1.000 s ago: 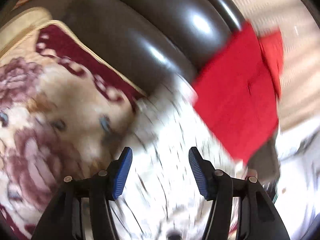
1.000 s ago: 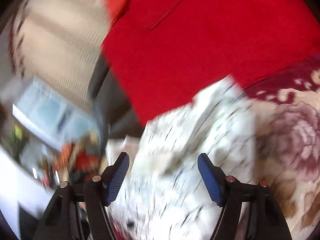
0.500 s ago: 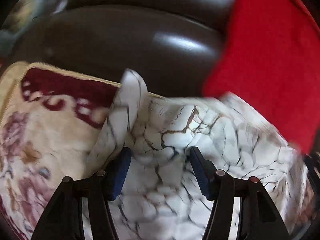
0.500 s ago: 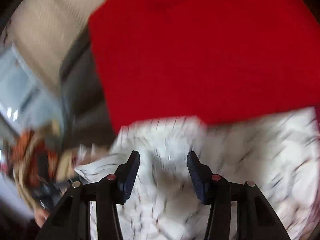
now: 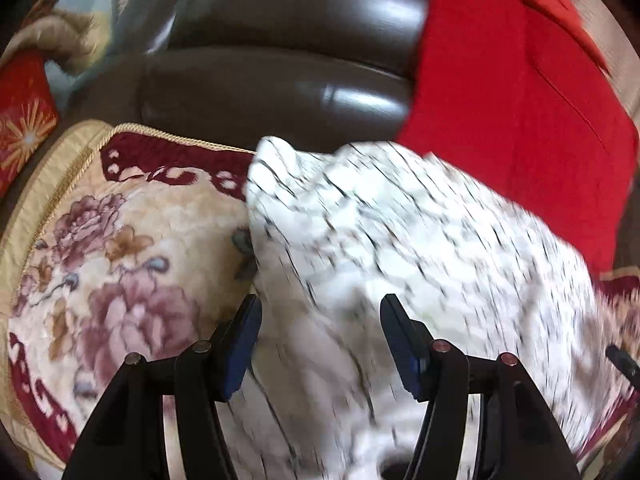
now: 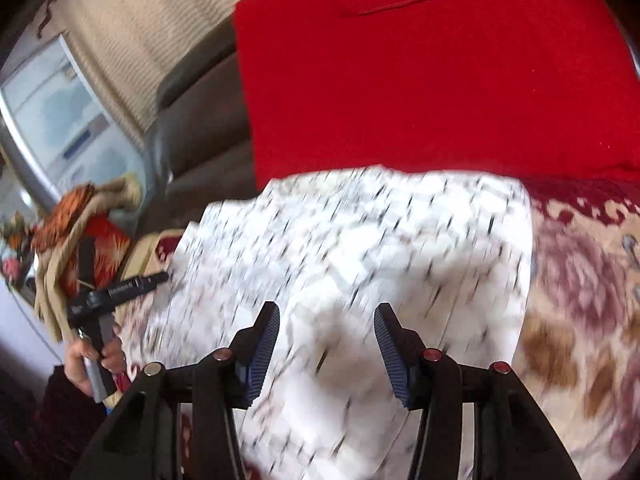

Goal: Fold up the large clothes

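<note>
A white cloth with a dark crackle print (image 5: 400,232) lies bunched on a floral seat cover (image 5: 120,260), blurred by motion. My left gripper (image 5: 320,308) hovers over its left edge, jaws apart, with cloth showing between the blue pads but not pinched. In the right wrist view the same cloth (image 6: 360,240) spreads below my right gripper (image 6: 327,312). Its jaws stand narrower but still apart, and a soft fold rises between them. The left gripper (image 6: 116,292) also shows there, held by a hand (image 6: 92,360) at the cloth's left edge.
A red garment (image 5: 512,100) drapes over the dark leather sofa back (image 5: 280,80) just behind the cloth; it fills the top of the right wrist view (image 6: 420,80). A red patterned cushion (image 5: 20,120) sits far left. A window and curtain (image 6: 60,112) lie beyond the sofa arm.
The right jaws have narrowed. Both views have swung across the sofa, and the white cloth now lies wider beneath both grippers. The left jaws keep about the same gap.
</note>
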